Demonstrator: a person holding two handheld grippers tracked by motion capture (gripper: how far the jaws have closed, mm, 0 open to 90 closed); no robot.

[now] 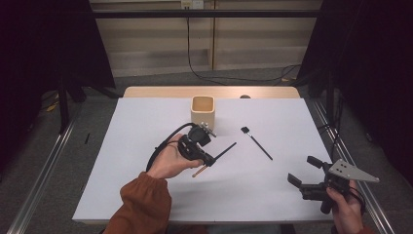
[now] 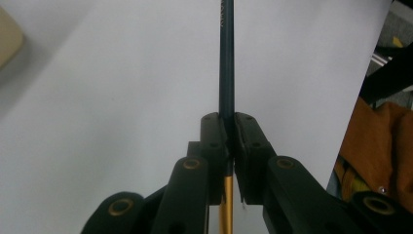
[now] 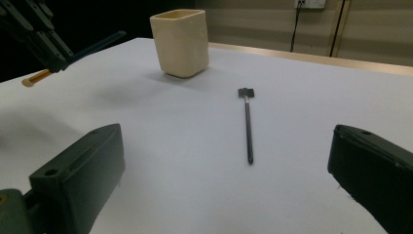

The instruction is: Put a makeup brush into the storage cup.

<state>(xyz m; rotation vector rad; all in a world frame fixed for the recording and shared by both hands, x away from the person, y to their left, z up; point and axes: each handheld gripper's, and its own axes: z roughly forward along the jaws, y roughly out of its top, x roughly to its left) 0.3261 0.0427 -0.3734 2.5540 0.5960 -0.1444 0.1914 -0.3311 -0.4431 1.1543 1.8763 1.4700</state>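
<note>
1. Your left gripper (image 1: 208,160) is lifted above the white table (image 1: 146,195), a little in front of the cream square cup (image 1: 202,111) and left of the table's middle.
2. Its jaws are closed tight on a slim brush (image 1: 217,157). The left gripper view shows the two pads pressed against the dark shaft (image 2: 226,73), with no gap at either side.
3. The dark part of that brush runs out past the jaws toward the table's right and far side. The gold-orange end (image 2: 225,204) sticks out behind the jaws, toward you.
4. In the right gripper view you see the same brush held clear of the table, with its orange tip (image 3: 34,78) at the near-left end and its dark shaft (image 3: 97,44) pointing toward the cup (image 3: 180,43).
5. The brush is not touching the cup. It sits near the cup, lower and to one side of it.
6. Your right gripper (image 1: 304,178) is at the table's near right corner, low and close to the surface.
7. Its jaws are spread wide and hold nothing. The right gripper view shows one pad at each lower corner, with bare table (image 3: 195,195) between them.
8. A second black brush (image 1: 256,143) lies flat on the table between the cup and your right gripper, well apart from both.
9. Its small flat head (image 3: 246,92) points toward the far side, and its thin handle tip points toward your right gripper.
</note>
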